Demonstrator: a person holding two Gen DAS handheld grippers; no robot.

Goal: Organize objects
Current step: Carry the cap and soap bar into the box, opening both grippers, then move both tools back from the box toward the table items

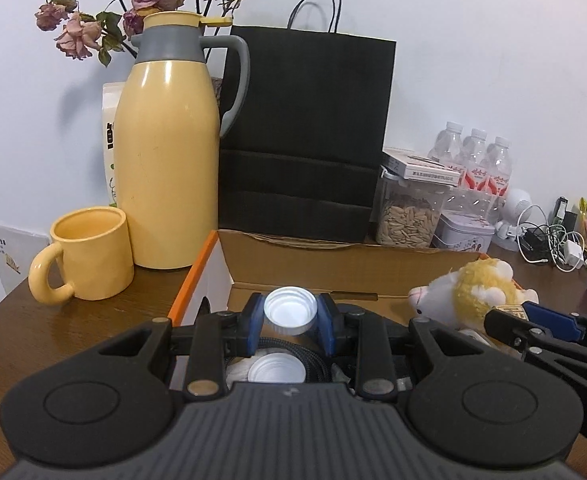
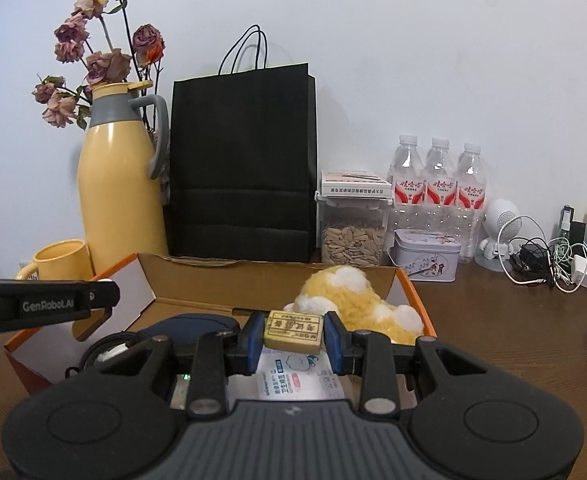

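My left gripper (image 1: 290, 318) is shut on a white bottle cap (image 1: 290, 310), held above the open cardboard box (image 1: 333, 264). A second white cap (image 1: 277, 368) lies in the box below it, beside a black braided cable (image 1: 313, 364). My right gripper (image 2: 293, 338) is shut on a small tan eraser (image 2: 293, 333) with printed characters, over the same cardboard box (image 2: 197, 284). A yellow and white plush toy (image 2: 353, 300) rests in the box's right end; that plush toy (image 1: 469, 292) also shows in the left wrist view. The right gripper (image 1: 549, 326) shows at that view's right edge.
A yellow mug (image 1: 85, 256) and yellow thermos (image 1: 169, 160) stand left of the box. A black paper bag (image 1: 305, 136), a seed jar (image 2: 351, 236), water bottles (image 2: 439, 184), a tin (image 2: 425, 256) and tangled chargers (image 2: 549, 264) line the wall. Dried roses (image 2: 93, 52) rise behind the thermos.
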